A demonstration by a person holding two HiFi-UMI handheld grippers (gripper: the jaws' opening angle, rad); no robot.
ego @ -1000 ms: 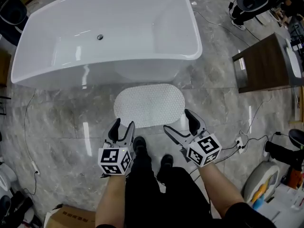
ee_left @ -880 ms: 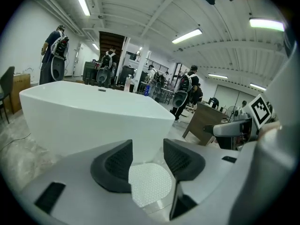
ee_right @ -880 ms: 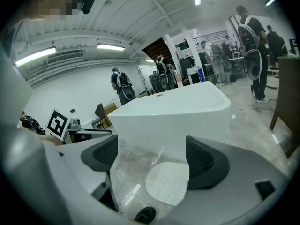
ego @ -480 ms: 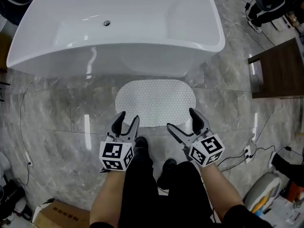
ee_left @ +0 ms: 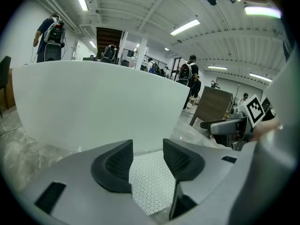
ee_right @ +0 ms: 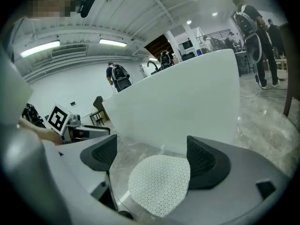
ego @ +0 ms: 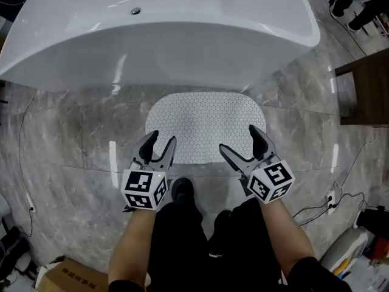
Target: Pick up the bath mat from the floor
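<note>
The white dotted bath mat point(ego: 203, 125) lies flat on the grey marble floor, right in front of the bathtub point(ego: 158, 35). My left gripper point(ego: 160, 145) hovers over the mat's near left edge, jaws partly apart with nothing between them. My right gripper point(ego: 240, 142) is over the near right edge, jaws wide open and empty. In the left gripper view the mat point(ee_left: 147, 182) shows through the gap between the pads. The right gripper view has the mat point(ee_right: 159, 184) lying below and between its spread jaws. Neither gripper touches the mat.
The tub's white wall point(ee_left: 103, 107) rises just behind the mat. A dark wooden cabinet point(ego: 364, 93) stands at the right, cables point(ego: 340, 199) trail on the floor at lower right. My black shoes point(ego: 182, 190) stand just short of the mat. People stand in the background.
Both grippers have come down toward the floor and the mat looks larger and closer. The head view has tipped nearer the tub. Neither gripper has taken hold of anything.
</note>
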